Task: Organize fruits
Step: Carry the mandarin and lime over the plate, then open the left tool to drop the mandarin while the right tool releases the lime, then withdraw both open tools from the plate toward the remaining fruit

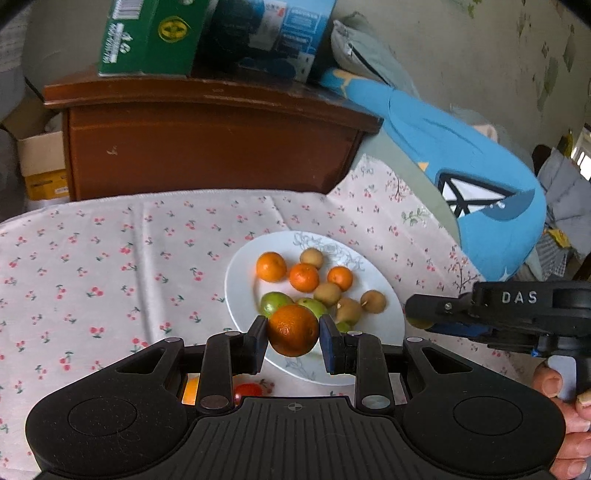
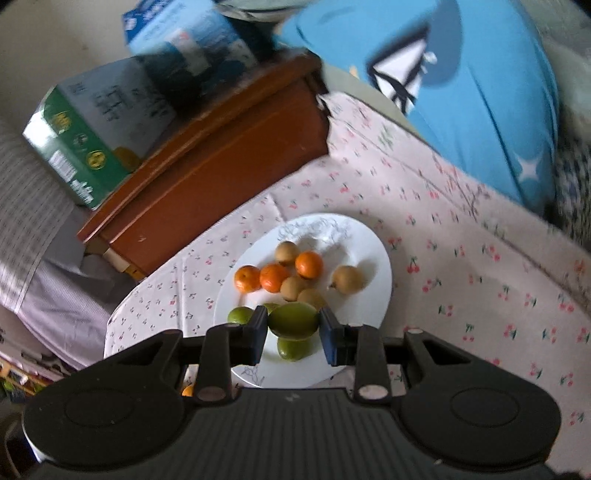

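A white plate [image 1: 243, 295] on the cherry-print cloth holds small oranges [image 1: 271, 266], brown round fruits [image 1: 373, 301] and green fruits [image 1: 275, 301]. My left gripper [image 1: 293, 334] is shut on a large orange [image 1: 293, 328] and holds it over the plate's near edge. My right gripper [image 2: 293, 325] is shut on a green fruit [image 2: 293, 319] over the plate [image 2: 369, 310], with other green fruits [image 2: 295, 347] below it. The right gripper also shows in the left wrist view [image 1: 417, 314], at the plate's right rim.
A brown wooden cabinet [image 1: 207, 147] stands behind the table with a green box [image 1: 147, 37] and a blue box [image 1: 273, 33] on top. A blue cushion [image 1: 461, 166] lies at the right. A red fruit [image 1: 247, 389] and an orange one [image 1: 191, 389] lie under my left gripper.
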`<state>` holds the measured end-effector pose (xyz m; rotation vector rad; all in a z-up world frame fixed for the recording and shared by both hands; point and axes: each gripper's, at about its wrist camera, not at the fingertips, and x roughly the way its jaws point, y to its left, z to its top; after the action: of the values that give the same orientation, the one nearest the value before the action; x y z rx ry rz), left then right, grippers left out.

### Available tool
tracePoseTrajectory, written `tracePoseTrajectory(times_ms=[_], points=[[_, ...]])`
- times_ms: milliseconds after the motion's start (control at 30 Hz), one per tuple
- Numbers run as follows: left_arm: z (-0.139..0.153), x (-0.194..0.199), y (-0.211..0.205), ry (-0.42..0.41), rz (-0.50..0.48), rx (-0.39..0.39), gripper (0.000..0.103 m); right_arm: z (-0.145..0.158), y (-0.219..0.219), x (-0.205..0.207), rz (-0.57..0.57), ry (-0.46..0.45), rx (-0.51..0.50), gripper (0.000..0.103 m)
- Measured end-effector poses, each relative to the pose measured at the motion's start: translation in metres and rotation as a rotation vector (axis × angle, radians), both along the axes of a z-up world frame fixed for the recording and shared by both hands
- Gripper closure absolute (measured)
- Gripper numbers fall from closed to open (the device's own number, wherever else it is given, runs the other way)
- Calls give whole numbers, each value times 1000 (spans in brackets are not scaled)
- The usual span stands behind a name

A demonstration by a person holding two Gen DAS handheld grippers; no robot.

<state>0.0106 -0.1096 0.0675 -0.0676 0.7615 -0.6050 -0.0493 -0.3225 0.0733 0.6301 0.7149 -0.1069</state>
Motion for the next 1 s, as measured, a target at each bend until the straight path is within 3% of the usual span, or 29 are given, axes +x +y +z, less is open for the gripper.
tracePoseTrajectory(times_ms=[400, 567, 633, 800, 933, 1000], points=[[-19, 16, -27, 34, -25, 30, 76, -22, -8, 18, -72, 68, 31, 72], [-15, 17, -28, 17, -23, 18, 74, -21, -8, 21, -80, 51, 31, 70], [-9, 17, -26, 9, -15, 10, 69, -18, -7, 21, -76, 35, 18, 70], [10, 18, -15, -13, 45, -4, 42, -13, -5, 21, -51, 17, 13, 70], [22, 20, -3, -15, 67, -2, 40, -10, 2, 21, -27, 8, -41, 69], [27, 20, 3, -15, 79, 1, 30, -9, 3, 21, -12, 3, -31, 68]])
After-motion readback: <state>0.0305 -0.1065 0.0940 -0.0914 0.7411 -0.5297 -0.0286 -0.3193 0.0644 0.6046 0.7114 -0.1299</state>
